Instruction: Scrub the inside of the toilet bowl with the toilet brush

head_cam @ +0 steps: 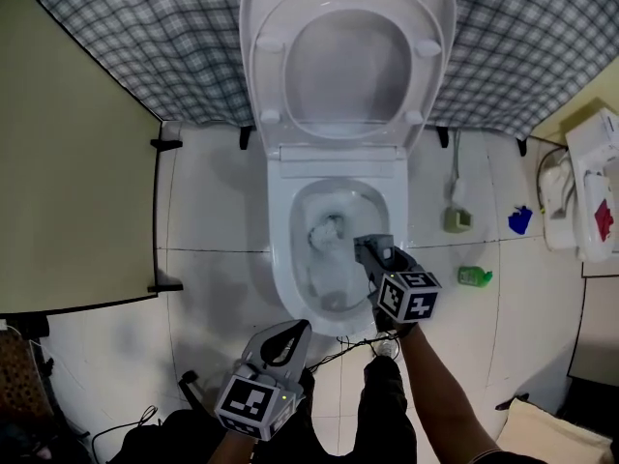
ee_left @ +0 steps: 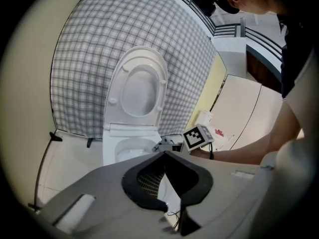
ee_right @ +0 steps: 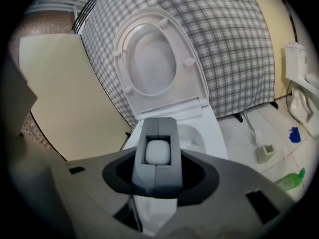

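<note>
item: right gripper (head_cam: 368,251), jaws clamped on the white handle of the toilet brush (head_cam: 330,230); the handle end fills the gap between the jaws in the right gripper view. brush head sits low inside the toilet bowl (head_cam: 281,251), near the water at the bottom. item: left gripper (head_cam: 290,337), jaws closed together with nothing between them, held back near the person's body, short of the front rim. item: seat and lid (head_cam: 348,61), both raised against the checked cloth (head_cam: 145,46) behind. hazards, as judged: the handle is gripped at its very end, so a hard push against the porcelain could twist it loose in the jaws or let the head skip up and splash over the rim; a long sweep toward the back could knock the raised seat down onto the handle. room: the bowl is narrow, with its walls close round the brush head, so strokes look short. outside it, a beige panel (head_cam: 68,182) stands on the left; on the right the tiles carry a small holder (head_cam: 458,219) and a green bottle (head_cam: 474,276), well apart from the bowl; a cable (head_cam: 338,356) lies by the feet.
</note>
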Tool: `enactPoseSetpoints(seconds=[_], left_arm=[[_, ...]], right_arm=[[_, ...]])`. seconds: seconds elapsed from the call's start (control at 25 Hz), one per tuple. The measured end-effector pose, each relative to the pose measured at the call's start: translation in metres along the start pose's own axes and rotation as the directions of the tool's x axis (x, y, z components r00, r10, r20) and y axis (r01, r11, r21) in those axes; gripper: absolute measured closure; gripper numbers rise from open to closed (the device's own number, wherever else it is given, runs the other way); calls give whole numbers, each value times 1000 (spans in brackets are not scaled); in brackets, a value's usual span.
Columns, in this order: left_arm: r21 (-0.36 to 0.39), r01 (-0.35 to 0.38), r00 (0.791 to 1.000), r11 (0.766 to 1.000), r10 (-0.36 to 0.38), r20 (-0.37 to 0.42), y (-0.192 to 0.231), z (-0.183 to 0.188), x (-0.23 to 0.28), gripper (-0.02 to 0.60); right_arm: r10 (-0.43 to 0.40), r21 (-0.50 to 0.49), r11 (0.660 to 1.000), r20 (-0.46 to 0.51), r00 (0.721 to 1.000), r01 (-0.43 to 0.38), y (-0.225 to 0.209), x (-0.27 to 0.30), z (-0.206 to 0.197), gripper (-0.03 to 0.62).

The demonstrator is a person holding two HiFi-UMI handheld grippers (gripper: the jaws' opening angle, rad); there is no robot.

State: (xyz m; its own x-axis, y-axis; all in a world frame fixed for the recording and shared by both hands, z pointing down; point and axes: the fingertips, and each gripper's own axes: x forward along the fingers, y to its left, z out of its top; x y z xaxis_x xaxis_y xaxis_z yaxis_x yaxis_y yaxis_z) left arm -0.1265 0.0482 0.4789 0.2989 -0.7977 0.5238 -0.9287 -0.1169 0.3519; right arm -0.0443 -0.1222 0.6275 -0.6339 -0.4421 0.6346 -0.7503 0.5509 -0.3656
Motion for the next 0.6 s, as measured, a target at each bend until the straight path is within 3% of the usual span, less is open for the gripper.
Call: enactPoseSetpoints(seconds=[0.2,0.36,0.6], left_arm=[[11,-5,1000,1000,5,13,-2,10,-1,574],[36,14,1000,999,-14,3,-13,13,5,574],[67,114,993,991,-111,-40,-67,4,35,574]], right_arm=[[51,88,994,90,995,-59,-1,-69,32,395],[71,165,981,211,975,-107,-12,-144,69,395],[3,200,976,372,928,-83,-57,-257,106,395]])
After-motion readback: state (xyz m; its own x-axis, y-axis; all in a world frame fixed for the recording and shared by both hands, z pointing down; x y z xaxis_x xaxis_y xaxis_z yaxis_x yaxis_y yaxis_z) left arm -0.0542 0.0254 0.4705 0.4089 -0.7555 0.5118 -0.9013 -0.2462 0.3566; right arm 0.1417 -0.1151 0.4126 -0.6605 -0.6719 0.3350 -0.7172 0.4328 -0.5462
